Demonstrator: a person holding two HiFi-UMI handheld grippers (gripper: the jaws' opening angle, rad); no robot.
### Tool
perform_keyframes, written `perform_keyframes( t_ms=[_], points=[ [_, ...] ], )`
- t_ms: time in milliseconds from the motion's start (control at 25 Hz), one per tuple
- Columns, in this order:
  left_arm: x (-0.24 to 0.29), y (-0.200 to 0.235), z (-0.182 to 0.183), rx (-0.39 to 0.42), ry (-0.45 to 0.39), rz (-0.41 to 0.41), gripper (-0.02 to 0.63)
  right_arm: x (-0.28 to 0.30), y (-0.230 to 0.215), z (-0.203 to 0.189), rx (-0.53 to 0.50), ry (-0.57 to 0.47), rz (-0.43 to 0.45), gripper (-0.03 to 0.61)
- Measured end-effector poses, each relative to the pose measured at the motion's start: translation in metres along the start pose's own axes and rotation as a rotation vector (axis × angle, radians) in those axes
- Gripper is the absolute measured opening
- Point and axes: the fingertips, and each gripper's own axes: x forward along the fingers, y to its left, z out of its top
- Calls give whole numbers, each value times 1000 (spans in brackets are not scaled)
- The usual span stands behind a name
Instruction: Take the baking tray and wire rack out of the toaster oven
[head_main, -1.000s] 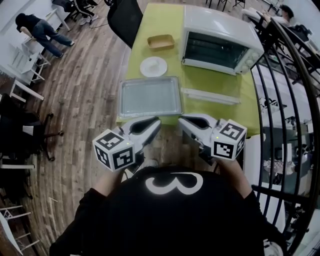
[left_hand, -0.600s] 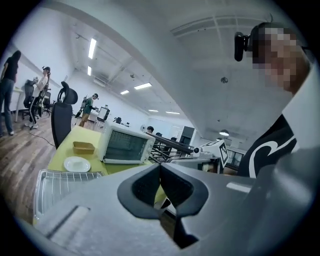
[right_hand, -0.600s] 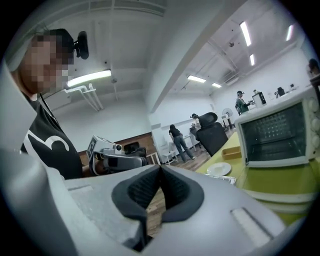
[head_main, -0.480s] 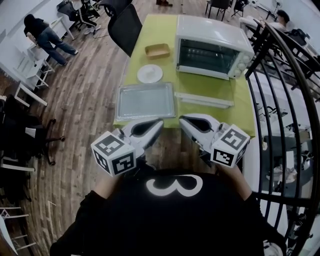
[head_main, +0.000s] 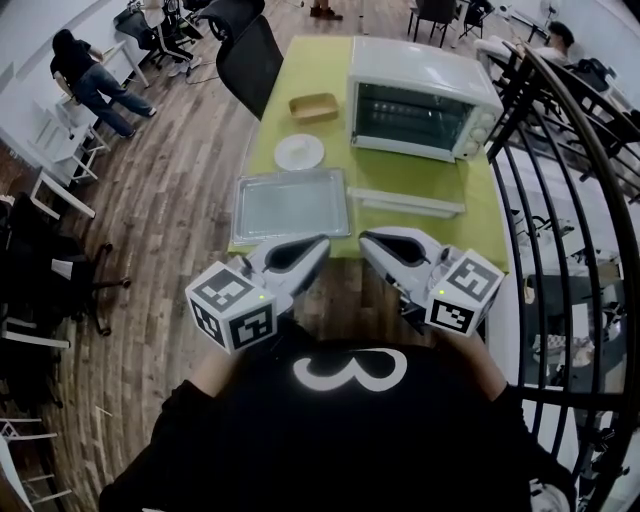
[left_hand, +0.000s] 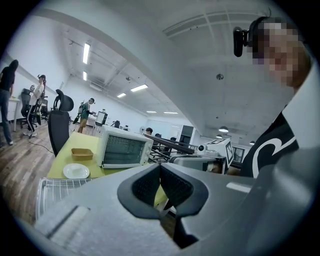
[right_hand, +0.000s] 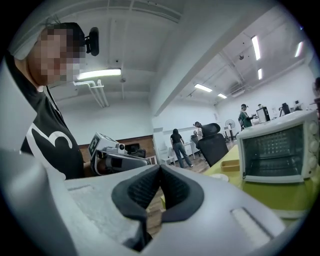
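Left gripper (head_main: 316, 244) — jaws pressed together, holding nothing. At its 12 o'clock, baking tray (head_main: 290, 205) and wire rack (left_hand: 50, 191) lie on the green table (head_main: 320, 60). Right gripper (head_main: 368, 240) — likewise closed and empty, with the toaster oven (head_main: 420, 95) at its 12 o'clock.

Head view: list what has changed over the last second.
Nothing on the table moved; only the view shifted slightly. The left gripper and right gripper stay by the person's chest, tongs shut and empty. The silver baking tray, white toaster oven, round white plate and tan dish stay on the green table.
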Motion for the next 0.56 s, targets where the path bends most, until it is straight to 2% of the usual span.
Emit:
perform_keyframes(
  t_ms=[560],
  points=[
    [-2, 0, 0, 8, 10, -9, 11, -7, -4, 6, 32, -15, -19, 2]
  ],
)
